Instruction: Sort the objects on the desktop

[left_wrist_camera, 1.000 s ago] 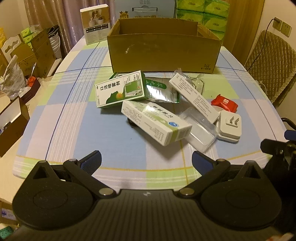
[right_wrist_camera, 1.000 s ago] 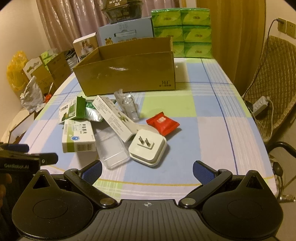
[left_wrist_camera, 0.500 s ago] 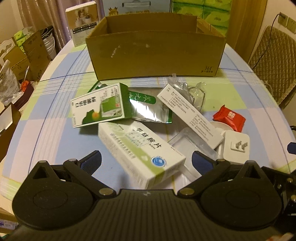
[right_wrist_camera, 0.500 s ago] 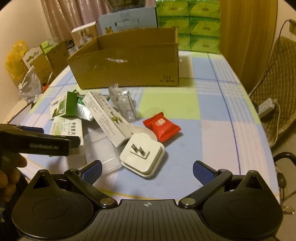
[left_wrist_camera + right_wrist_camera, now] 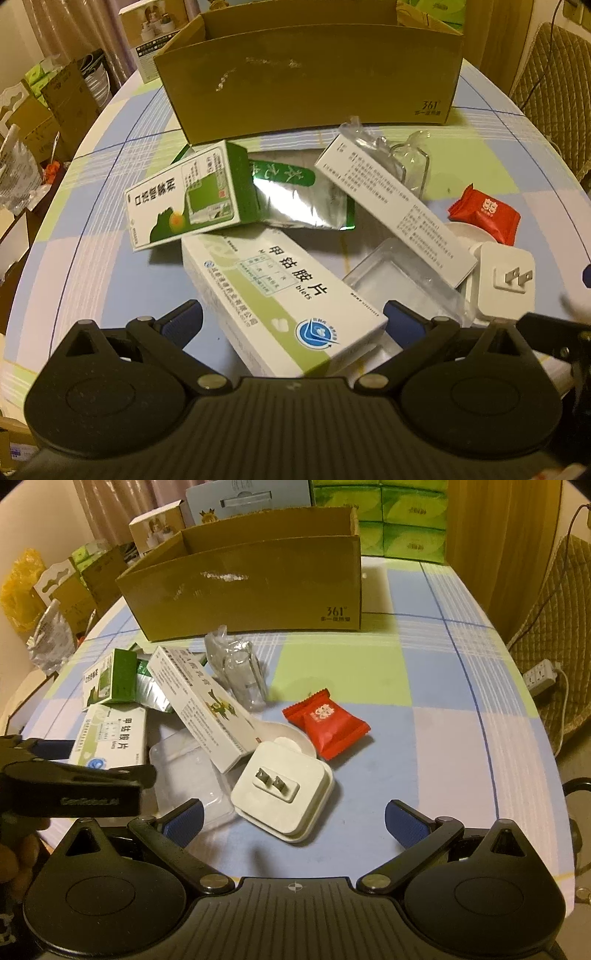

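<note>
A pile of small items lies on the checked tablecloth before an open cardboard box (image 5: 310, 74) (image 5: 251, 579). My left gripper (image 5: 291, 325) is open, its blue pads either side of the near end of a white-and-green medicine box (image 5: 280, 295) (image 5: 110, 738). Behind that lie a green medicine box (image 5: 188, 195), a foil pouch (image 5: 299, 195), a long white box (image 5: 391, 199) (image 5: 199, 705) and a clear plastic tray (image 5: 399, 288). My right gripper (image 5: 293, 819) is open just short of the white plug adapter (image 5: 284, 794) (image 5: 506, 280). A red candy packet (image 5: 325, 720) (image 5: 484, 214) lies beyond it.
A crumpled clear wrapper (image 5: 240, 668) sits near the cardboard box. Green tissue packs (image 5: 406, 520) and other cartons (image 5: 159, 524) stand behind it. A wicker chair (image 5: 557, 627) and a power strip (image 5: 539, 675) are off the table's right edge; more boxes (image 5: 55, 107) crowd the left.
Both grippers have moved forward toward the pile. The left one has closed in on the white-and-green medicine box, the right one on the plug adapter. Nothing on the table has shifted.
</note>
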The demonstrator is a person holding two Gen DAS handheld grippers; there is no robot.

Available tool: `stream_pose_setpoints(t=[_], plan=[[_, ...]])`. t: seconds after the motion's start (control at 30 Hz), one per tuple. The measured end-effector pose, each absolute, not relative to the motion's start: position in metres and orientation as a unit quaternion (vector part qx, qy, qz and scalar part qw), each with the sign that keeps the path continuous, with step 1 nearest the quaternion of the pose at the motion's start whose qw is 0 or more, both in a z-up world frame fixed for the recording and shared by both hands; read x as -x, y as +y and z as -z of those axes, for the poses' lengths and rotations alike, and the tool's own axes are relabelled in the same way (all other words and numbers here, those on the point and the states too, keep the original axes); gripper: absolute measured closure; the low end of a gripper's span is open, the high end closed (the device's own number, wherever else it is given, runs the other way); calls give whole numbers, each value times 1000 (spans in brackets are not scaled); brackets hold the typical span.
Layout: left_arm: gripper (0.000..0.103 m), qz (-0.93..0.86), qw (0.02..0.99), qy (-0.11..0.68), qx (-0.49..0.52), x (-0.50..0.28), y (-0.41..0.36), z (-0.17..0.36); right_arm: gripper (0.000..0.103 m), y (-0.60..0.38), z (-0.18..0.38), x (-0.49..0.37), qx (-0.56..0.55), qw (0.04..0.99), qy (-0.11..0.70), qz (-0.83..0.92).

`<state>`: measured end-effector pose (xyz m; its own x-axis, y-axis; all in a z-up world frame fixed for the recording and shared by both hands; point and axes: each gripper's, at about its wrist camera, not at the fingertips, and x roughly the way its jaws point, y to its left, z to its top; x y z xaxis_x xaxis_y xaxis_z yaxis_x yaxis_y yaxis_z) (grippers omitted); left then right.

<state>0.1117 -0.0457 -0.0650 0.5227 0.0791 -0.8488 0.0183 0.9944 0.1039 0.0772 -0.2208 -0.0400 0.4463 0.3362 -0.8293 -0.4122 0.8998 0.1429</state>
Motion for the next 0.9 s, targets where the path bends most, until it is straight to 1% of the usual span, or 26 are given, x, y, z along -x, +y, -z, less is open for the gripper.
stream_pose_setpoints(t=[0.4, 0.6, 0.77, 0.9], plan=[[1, -47, 874, 482, -50, -92, -15, 56, 2, -216, 42, -72, 30, 849, 483, -211], [1, -57, 875, 481, -10, -88, 4, 54, 2, -215, 45, -73, 17, 854, 479, -203], [1, -50, 876, 479, 12, -92, 8, 58, 2, -218, 47, -75, 7, 858, 477, -192], [1, -49, 873, 485, -2, -95, 6, 66, 2, -221, 47, -77, -6, 866, 468, -178]])
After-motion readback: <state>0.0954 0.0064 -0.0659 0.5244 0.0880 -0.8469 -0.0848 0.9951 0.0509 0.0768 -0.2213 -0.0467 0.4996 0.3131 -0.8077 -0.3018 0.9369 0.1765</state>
